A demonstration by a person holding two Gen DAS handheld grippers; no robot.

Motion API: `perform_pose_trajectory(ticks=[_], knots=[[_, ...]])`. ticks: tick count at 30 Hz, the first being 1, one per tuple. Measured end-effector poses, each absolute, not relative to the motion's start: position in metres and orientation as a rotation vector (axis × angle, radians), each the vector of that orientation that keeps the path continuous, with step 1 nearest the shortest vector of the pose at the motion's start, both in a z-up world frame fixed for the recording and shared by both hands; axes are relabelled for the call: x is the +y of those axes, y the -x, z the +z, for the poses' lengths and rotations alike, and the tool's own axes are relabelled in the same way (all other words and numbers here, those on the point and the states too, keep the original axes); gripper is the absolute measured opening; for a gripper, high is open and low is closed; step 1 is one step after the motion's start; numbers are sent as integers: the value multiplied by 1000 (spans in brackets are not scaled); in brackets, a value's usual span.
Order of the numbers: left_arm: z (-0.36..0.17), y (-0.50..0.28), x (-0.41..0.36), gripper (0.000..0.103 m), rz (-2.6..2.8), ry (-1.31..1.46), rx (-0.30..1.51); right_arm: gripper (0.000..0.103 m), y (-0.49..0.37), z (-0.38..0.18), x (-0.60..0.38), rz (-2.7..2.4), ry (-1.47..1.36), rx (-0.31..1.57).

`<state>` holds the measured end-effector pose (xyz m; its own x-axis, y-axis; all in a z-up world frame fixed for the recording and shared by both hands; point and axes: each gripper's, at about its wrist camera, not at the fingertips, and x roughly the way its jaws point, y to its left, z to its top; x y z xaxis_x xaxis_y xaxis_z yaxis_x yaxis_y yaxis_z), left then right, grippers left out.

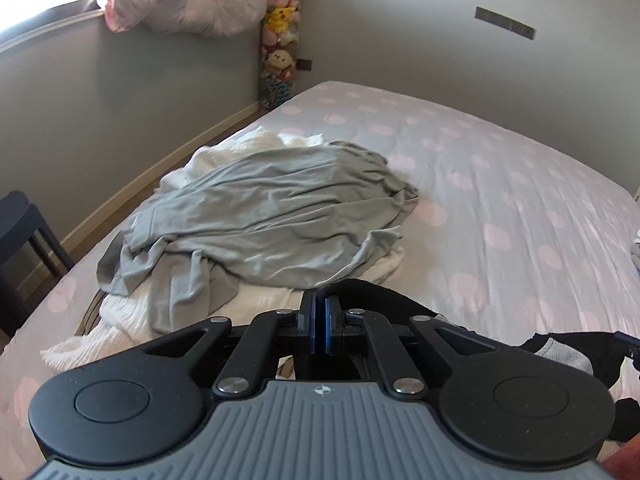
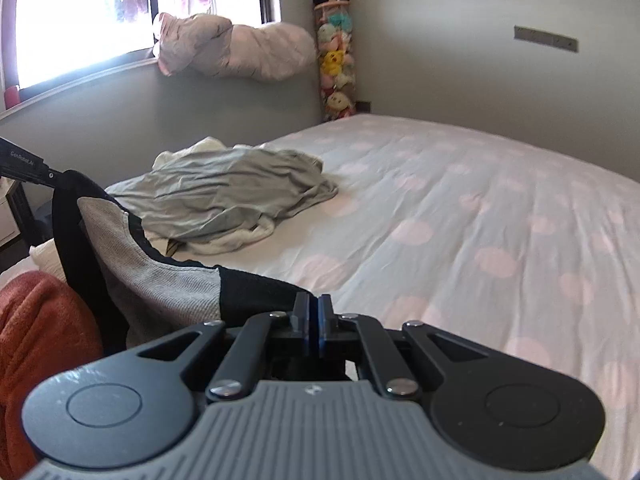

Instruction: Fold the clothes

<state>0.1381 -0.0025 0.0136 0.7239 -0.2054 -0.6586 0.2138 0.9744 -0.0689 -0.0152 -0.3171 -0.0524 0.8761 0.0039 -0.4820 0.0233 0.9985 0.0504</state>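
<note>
Left gripper [image 1: 320,320] clenched on one end of the black-and-grey garment [image 2: 160,276]; right gripper [image 2: 314,316] clamped on the other, the cloth slung between them above the bed [image 2: 460,208]. The unfolded pile [image 1: 264,216] lies beyond, toward the wall. Step judged: lifting the piece to spread it. Next move calls for laying it flat on bare sheet.

Bed with pink-dotted sheet [image 2: 480,220], bundled pillow on windowsill [image 2: 236,52], plush-toy column in corner [image 2: 336,64], dark stool [image 1: 20,232]
</note>
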Motion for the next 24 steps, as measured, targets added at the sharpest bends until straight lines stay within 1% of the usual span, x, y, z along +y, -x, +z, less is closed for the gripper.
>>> perform_pose_trajectory(ticks=[2, 6, 10, 12, 14, 19, 24], knots=[[29, -130, -18, 2, -277, -27, 680, 3, 33, -32, -328, -76, -28, 435], [62, -112, -52, 2, -366, -59, 582, 3, 65, 7, -352, -150, -22, 367], [88, -93, -77, 2, -429, -88, 511, 3, 92, 24, -364, -192, -28, 346], [95, -85, -86, 2, -449, -100, 498, 3, 101, 23, -366, -197, -18, 378], [89, -85, -93, 2, -461, -130, 534, 3, 104, 13, -370, -193, -31, 443], [35, -104, -102, 2, -432, -192, 706, 3, 91, -44, -385, -164, -141, 640], [-4, -116, -92, 2, -387, -204, 814, 3, 73, -94, -378, -104, -199, 816]])
